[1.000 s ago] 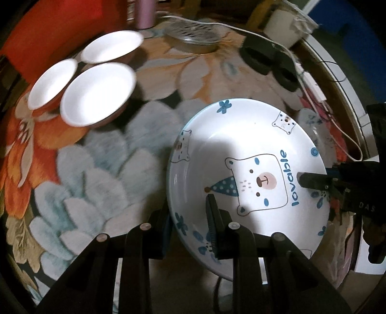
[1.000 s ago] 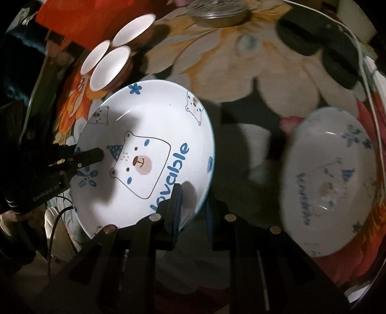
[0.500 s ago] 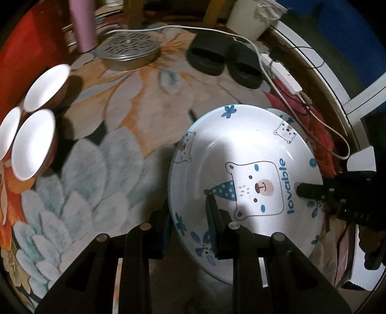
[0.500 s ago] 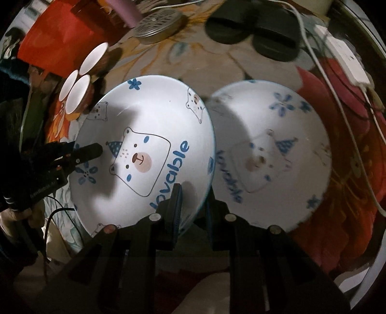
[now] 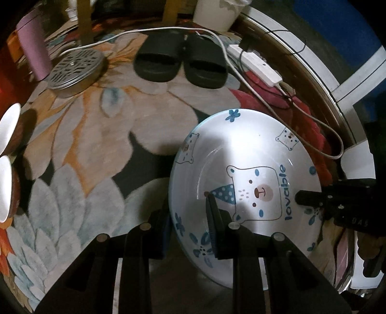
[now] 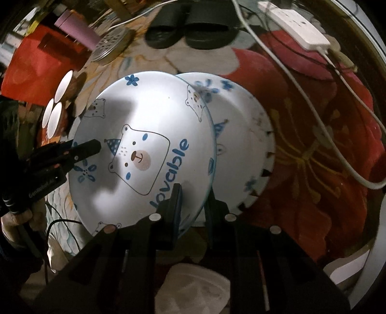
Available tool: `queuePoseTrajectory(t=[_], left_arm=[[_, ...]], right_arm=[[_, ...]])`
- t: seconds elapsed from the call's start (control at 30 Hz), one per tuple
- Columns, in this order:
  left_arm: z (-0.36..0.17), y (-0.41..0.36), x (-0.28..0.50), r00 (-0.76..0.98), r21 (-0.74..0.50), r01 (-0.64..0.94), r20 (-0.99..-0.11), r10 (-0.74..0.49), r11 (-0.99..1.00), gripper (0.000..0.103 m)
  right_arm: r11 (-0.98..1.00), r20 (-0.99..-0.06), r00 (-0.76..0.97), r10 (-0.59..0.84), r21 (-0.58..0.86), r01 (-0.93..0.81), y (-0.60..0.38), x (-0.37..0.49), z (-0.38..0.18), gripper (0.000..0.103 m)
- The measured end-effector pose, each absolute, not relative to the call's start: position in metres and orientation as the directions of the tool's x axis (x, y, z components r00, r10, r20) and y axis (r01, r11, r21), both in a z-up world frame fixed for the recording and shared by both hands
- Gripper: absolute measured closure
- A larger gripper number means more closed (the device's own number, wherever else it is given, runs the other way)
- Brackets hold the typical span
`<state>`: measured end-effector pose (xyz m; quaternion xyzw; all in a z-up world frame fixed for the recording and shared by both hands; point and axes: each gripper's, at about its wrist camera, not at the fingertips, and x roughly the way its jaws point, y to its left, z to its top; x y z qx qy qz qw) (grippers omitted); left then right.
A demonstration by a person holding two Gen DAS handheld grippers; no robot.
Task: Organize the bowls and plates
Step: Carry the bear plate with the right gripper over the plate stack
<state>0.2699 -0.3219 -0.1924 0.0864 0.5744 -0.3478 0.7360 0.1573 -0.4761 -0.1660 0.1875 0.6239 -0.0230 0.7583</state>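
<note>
A white bear-print "lovable" plate point(image 5: 243, 174) is held in the air by both grippers. My left gripper point(image 5: 188, 217) is shut on its near rim. My right gripper point(image 6: 193, 200) is shut on the opposite rim, and the plate shows in the right wrist view point(image 6: 144, 145) too. A second matching plate point(image 6: 241, 145) lies on the flowered rug right under it, partly covered. Three white bowls point(image 6: 56, 108) sit together at the far left; two of them show in the left wrist view point(image 5: 6, 149).
A flowered rug point(image 5: 96, 145) covers the floor. Black slippers point(image 5: 181, 60), a metal perforated lid point(image 5: 74, 70), a pink cylinder point(image 5: 33, 53), a white power strip point(image 5: 255, 65) with cable and a white bucket point(image 5: 214, 12) lie beyond.
Both grippers have carried the bear plate to the right, away from the bowls. It now hangs over the second plate, overlapping it.
</note>
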Motion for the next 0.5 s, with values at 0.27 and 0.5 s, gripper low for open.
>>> queuePoseTrajectory(t=[0.27,0.5], left_arm=[[-0.198,-0.352,0.267,0.096,-0.245,0.639,-0.915,-0.393,0.729,0.078],[-0.205,-0.359,0.269,0.093,-0.230,0.639,-0.924,-0.371,0.734,0.077]], right_arm=[[0.910,-0.954,0.229,0.195,0.263,0.319,-0.500,0.154,-0.172,0.084],[0.901,-0.953,0.230,0.195,0.267,0.341,-0.507,0.156,-0.180,0.084]])
